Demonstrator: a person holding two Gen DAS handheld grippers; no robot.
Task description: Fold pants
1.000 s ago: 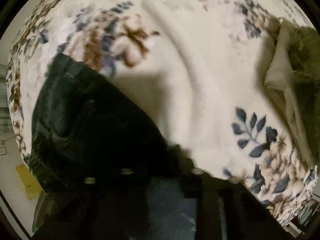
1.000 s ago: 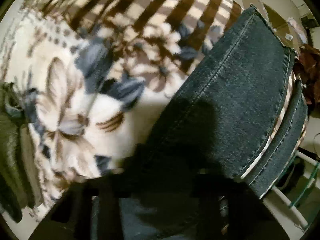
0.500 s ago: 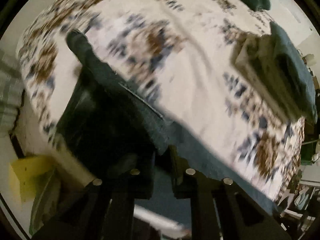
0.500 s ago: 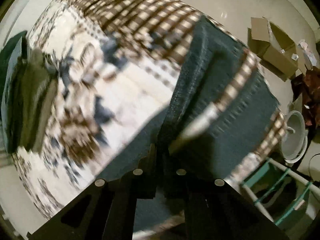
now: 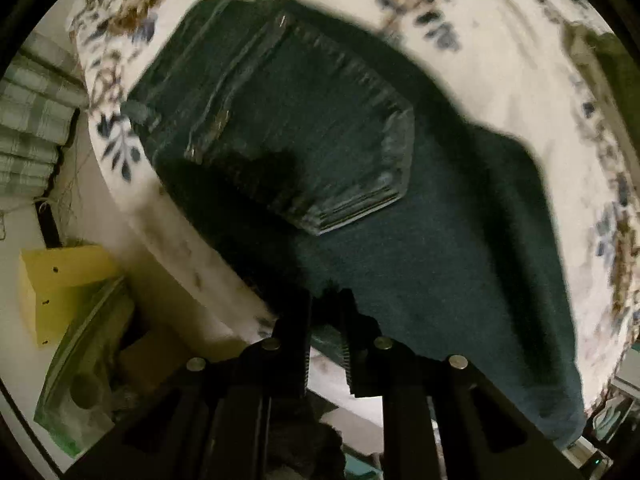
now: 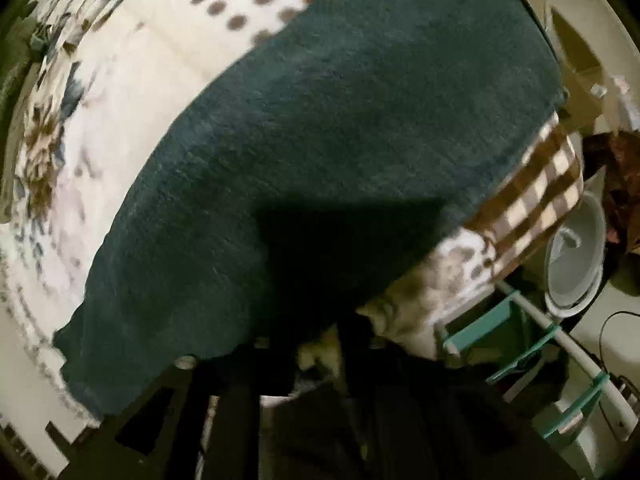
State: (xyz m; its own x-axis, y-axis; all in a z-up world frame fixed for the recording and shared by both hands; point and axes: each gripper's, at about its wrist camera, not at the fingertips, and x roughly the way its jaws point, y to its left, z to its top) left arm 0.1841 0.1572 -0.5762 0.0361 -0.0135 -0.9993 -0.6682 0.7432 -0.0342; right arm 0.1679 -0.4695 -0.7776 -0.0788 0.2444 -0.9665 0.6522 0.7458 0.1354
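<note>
Dark blue jeans (image 5: 400, 208) lie spread on a floral blanket (image 5: 500, 60), back pocket (image 5: 320, 152) up, waistband toward the upper left. My left gripper (image 5: 326, 304) is shut on the jeans' near edge at the bed's side. In the right wrist view the jeans' leg (image 6: 340, 140) stretches flat across the blanket (image 6: 120, 100). My right gripper (image 6: 316, 340) sits at the leg's near edge, its jaws close together in deep shadow; the fabric seems pinched between them.
A yellow box (image 5: 60, 280) and a green-rimmed tray (image 5: 80, 360) sit on the floor left of the bed. A white bowl (image 6: 576, 256), a teal rack (image 6: 540, 340) and cardboard boxes (image 6: 576, 48) stand right of it. Folded olive clothes (image 5: 616, 72) lie at the far right.
Both grippers have pulled back toward the bed's near edge with the jeans. The jeans were lifted and bunched; now they lie flat and spread on the blanket.
</note>
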